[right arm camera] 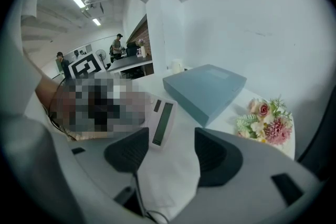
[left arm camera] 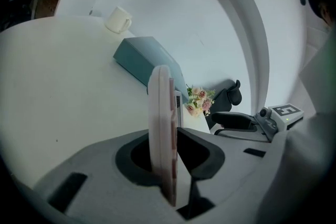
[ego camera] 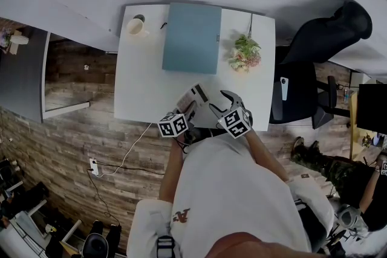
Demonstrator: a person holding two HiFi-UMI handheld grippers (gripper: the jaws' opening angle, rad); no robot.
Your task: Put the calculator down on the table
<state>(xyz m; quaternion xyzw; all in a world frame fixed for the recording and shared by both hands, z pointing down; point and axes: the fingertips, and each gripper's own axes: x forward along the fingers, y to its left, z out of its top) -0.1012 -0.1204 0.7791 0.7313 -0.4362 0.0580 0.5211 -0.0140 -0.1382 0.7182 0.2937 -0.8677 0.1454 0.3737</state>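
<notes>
Landmark: blue box point(ego camera: 191, 37), lying flat at the far middle of the white table point(ego camera: 139, 84).
Calculator: here it is point(ego camera: 195, 96), on the near side of the blue box, over the table's front part. It's turned on its edge in the left gripper view and its display shows in the right gripper view. Whether it touches the tabletop, I can't tell.
Left gripper: point(ego camera: 188, 109) clamped tight on the calculator, one pad on each flat face, pointing towards the blue box.
Right gripper: point(right arm camera: 170, 152) jaws spread wide and holding nothing, only white tabletop between them. It sits just right of the calculator, also nearer than the blue box.
Mug: point(ego camera: 135, 25) just left of the blue box.
Flowers: point(ego camera: 245, 52) just right of the blue box.
Black chair: point(ego camera: 302, 72) well right of the blue box, off the table.
</notes>
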